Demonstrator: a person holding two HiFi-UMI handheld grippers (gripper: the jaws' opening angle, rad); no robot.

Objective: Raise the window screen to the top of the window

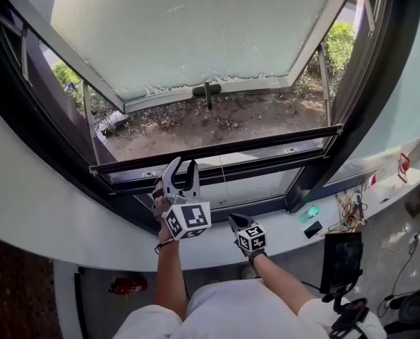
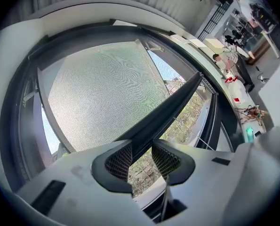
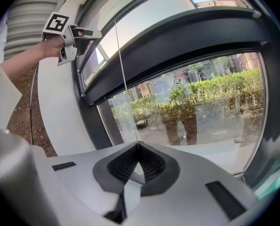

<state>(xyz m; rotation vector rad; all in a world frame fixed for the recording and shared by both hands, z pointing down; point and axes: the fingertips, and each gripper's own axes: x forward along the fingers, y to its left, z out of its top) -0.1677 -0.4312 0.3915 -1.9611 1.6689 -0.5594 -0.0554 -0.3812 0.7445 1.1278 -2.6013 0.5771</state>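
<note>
Window screen (image 1: 259, 184) stands only partly raised inside the window frame (image 1: 361, 83). Its slim, dark bar (image 1: 266, 142) runs across the lower part of the frame's opening. Below the bar a pale, fine mesh hazes the view down to the frame's bottom rail. Above the bar the opening is uncovered, and beyond the frame a sash (image 1: 195, 27) with a whitish, grainy pane swings outward over dry ground and green shrubs. The left gripper (image 1: 183, 165) reaches up to the bar left of the frame's middle. In the left gripper view the bar (image 2: 172, 105) passes between its jaws, which stand narrowly apart with the ribbed pads against either face of it (a pinch on the bar, as far as that view shows). The right gripper (image 1: 235, 221) sits lower, near the frame's bottom rail and closer to its middle. Its jaws are pressed fully together on a thin pull cord (image 3: 123, 79), which rises straight from their tips toward the bar (image 3: 187, 46). In the right gripper view the left gripper (image 3: 78, 34) shows high up, by the frame's left side.
</note>
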